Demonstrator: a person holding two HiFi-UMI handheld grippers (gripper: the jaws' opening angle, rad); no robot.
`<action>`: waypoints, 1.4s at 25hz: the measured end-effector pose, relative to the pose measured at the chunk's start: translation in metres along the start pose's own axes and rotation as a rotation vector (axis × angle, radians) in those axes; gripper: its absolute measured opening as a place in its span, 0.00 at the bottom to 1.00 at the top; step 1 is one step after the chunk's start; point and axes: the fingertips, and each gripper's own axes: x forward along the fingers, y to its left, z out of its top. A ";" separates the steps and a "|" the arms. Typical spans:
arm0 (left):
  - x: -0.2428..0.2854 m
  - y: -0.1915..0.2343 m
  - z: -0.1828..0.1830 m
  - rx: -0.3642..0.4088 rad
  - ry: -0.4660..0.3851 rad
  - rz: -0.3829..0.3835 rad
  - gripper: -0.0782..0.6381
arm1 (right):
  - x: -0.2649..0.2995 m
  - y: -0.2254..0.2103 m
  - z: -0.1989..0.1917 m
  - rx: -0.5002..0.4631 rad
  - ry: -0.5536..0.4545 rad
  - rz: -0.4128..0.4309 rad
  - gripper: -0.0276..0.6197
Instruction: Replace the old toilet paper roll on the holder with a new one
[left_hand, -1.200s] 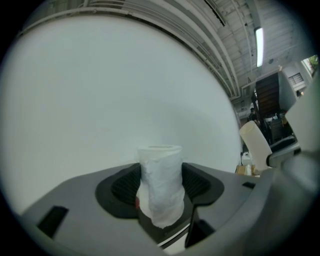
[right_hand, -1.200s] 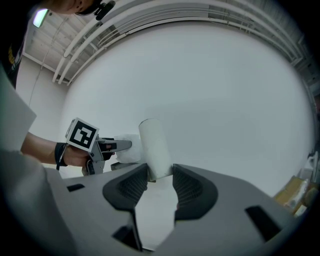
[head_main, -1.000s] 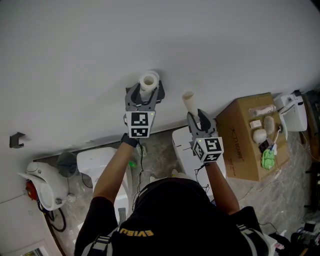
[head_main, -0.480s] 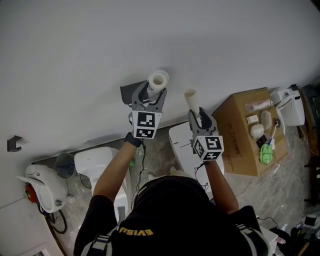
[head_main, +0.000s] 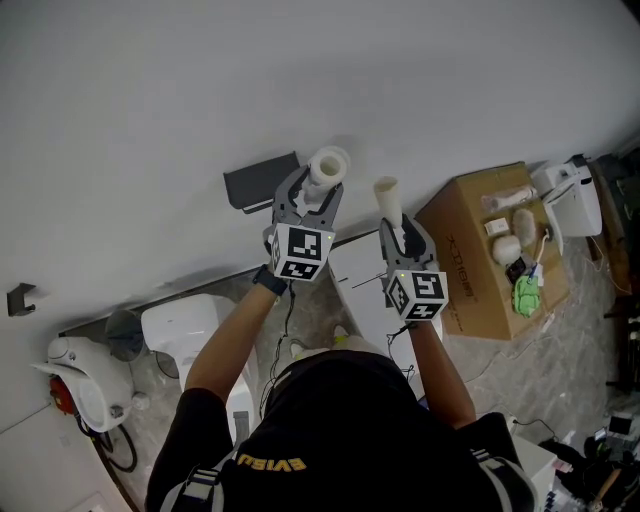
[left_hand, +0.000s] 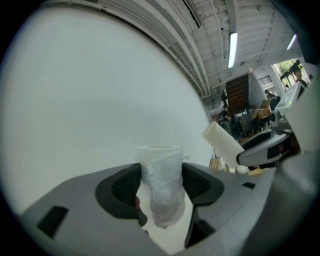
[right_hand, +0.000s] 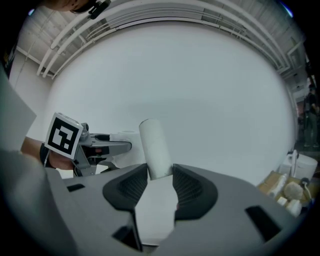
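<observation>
In the head view my left gripper (head_main: 318, 188) is shut on a thin white toilet paper roll (head_main: 328, 165), held just right of the dark grey wall holder (head_main: 262, 180), which is bare. The left gripper view has the crumpled roll (left_hand: 161, 185) squeezed between both pads of the left gripper (left_hand: 161, 175). My right gripper (head_main: 397, 225) is shut on the lower end of a cream tube (head_main: 388, 195) that points at the wall. That tube (right_hand: 155, 147) stands upright in the right gripper (right_hand: 160, 175) and also shows in the left gripper view as the tube (left_hand: 222, 145).
An open cardboard box (head_main: 475, 270) with several small items stands at the right, with a white appliance (head_main: 570, 195) beyond it. Below the wall are a white toilet (head_main: 190, 325), a grey bin (head_main: 125, 330) and a white device with a red part (head_main: 80, 375). A small hook (head_main: 15, 297) sits on the wall.
My left gripper has carried the roll to the right, off the dark holder, which now shows bare beside it. The right gripper and its tube have shifted only slightly.
</observation>
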 end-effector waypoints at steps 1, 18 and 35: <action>0.002 -0.003 -0.002 0.005 0.004 -0.006 0.48 | 0.000 -0.002 -0.001 0.000 0.004 -0.004 0.28; 0.022 -0.051 -0.066 0.334 0.262 -0.085 0.48 | -0.007 -0.018 -0.022 0.018 0.052 -0.044 0.28; 0.037 -0.059 -0.122 0.893 0.470 -0.066 0.48 | -0.008 -0.010 -0.030 0.022 0.065 -0.013 0.28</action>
